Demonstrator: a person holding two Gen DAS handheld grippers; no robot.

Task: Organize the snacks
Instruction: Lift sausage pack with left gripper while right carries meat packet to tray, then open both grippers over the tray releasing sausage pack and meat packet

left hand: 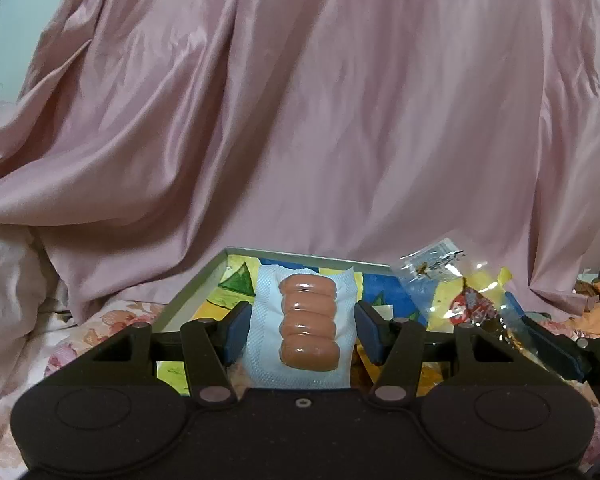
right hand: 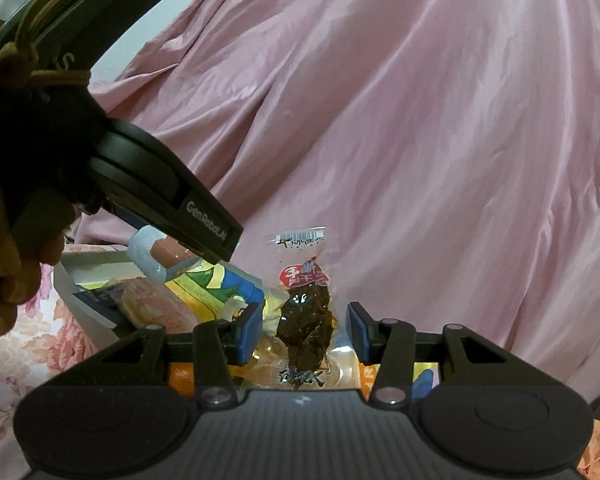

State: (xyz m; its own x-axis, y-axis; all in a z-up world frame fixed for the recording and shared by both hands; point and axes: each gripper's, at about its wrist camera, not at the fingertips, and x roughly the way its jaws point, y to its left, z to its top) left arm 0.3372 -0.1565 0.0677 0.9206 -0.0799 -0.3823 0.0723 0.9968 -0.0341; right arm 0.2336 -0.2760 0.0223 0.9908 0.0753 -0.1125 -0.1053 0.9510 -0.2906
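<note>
My left gripper [left hand: 304,334] is shut on a clear vacuum pack of several pink sausages [left hand: 308,320], its blue pads pressing the pack's two sides. The pack hangs over a grey-rimmed box [left hand: 196,288] with a yellow, blue and green lining. My right gripper [right hand: 304,332] is shut on a clear packet of dark brown snack [right hand: 306,312] with a red label, held upright. In the left wrist view that packet [left hand: 468,304] hangs at the right of the box. The right wrist view shows the sausage pack [right hand: 164,252] sticking out past a left finger [right hand: 208,220] above the box [right hand: 72,292].
A pink satin cloth [left hand: 300,120] drapes behind the box. A floral sheet [left hand: 112,320] lies under it. Other wrapped snacks [right hand: 160,312] lie in the box. Orange packets [left hand: 596,308] sit at the far right. A person's hand [right hand: 4,260] holds the left gripper.
</note>
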